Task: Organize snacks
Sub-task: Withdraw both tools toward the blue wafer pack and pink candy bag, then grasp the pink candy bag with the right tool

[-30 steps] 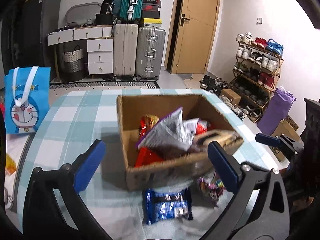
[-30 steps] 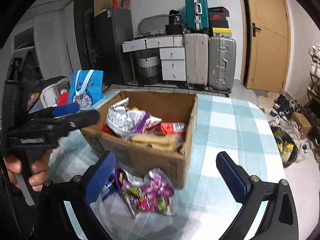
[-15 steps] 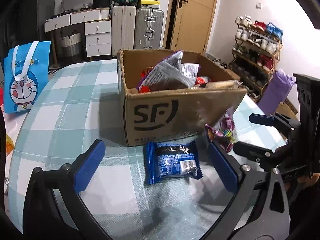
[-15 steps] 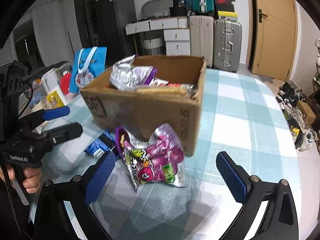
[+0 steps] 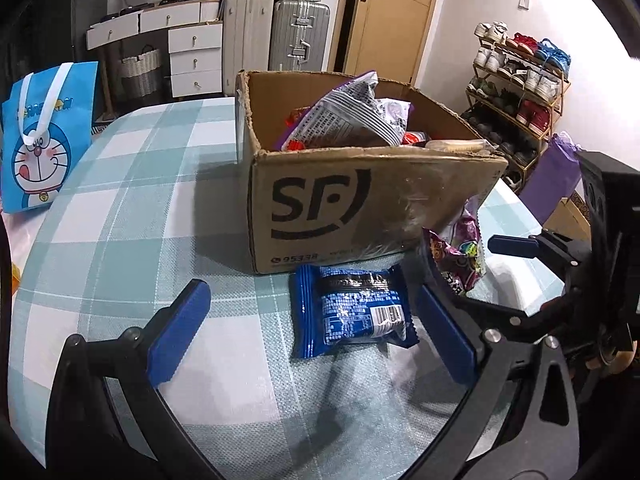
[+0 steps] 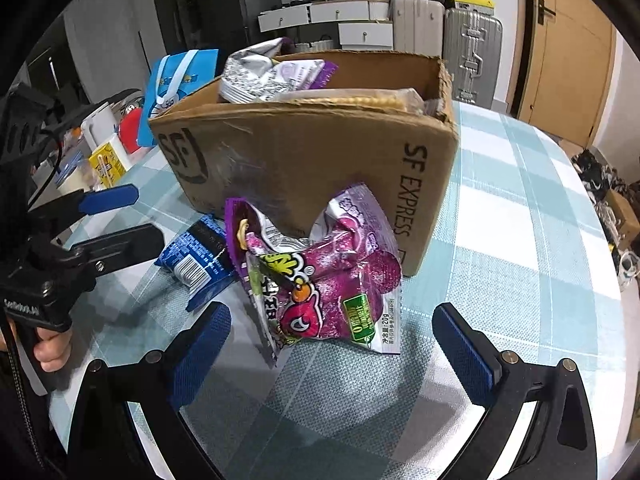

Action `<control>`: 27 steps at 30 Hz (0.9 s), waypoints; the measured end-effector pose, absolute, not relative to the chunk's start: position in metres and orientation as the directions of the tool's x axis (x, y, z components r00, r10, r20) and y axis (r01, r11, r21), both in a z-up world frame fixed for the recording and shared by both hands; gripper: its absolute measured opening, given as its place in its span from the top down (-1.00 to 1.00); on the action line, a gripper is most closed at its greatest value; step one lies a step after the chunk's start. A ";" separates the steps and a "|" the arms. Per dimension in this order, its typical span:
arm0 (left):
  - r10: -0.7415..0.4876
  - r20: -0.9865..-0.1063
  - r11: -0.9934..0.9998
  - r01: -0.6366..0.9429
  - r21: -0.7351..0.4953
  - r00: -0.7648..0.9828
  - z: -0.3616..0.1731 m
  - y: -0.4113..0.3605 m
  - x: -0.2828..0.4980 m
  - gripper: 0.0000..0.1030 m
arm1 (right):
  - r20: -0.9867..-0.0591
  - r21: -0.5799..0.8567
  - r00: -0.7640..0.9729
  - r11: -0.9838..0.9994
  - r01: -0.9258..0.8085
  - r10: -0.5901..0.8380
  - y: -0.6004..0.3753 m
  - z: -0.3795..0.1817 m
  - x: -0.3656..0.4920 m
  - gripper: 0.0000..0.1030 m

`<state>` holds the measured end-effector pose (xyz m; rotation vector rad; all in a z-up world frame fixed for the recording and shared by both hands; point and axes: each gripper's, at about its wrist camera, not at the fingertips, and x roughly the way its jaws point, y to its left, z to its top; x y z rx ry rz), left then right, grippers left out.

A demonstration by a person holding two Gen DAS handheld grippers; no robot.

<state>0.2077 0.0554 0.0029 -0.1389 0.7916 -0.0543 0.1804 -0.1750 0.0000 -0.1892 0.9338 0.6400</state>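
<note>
the left tongs [image 5: 312, 340] hang spread over a blue packet [image 5: 350, 312] lying flat on the checked desk [image 5: 100, 208], just before the box. the right tongs [image 6: 340, 344] are spread too, around a crumpled purple pouch [image 6: 320, 280] leaning near the cardboard box [image 6: 320, 148]. both look light, soft and slippery; pinch each across its puffed middle, gently. the box beyond already brims with snacks.

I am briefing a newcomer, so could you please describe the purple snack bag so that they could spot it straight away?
Find the cardboard box marked SF on the checked table. Two packets sit outside it, at its printed front. The purple bag stands crumpled against the box's corner, with cartoon faces and a green label, whereas the blue packet lies flat.
</note>
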 end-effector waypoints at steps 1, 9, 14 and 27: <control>-0.101 -0.707 0.990 -0.001 -0.143 0.700 0.003 0.055 0.208 -0.98 | -0.797 0.118 0.428 0.804 -0.583 0.427 -0.175 -0.001 0.182 -0.99; -0.098 -0.718 0.991 -0.001 -0.137 0.689 -0.002 0.053 0.210 -0.98 | -0.803 0.126 0.428 0.819 -0.559 0.415 -0.175 -0.005 0.192 -0.99; -0.091 -0.721 0.991 -0.010 -0.135 0.686 -0.005 0.055 0.211 -0.98 | -0.808 0.139 0.419 0.825 -0.548 0.414 -0.172 -0.011 0.194 -0.99; -0.101 -0.735 0.990 -0.004 -0.140 0.671 -0.015 0.054 0.216 -0.98 | -0.783 0.165 0.424 0.809 -0.564 0.455 -0.161 -0.008 0.195 -0.41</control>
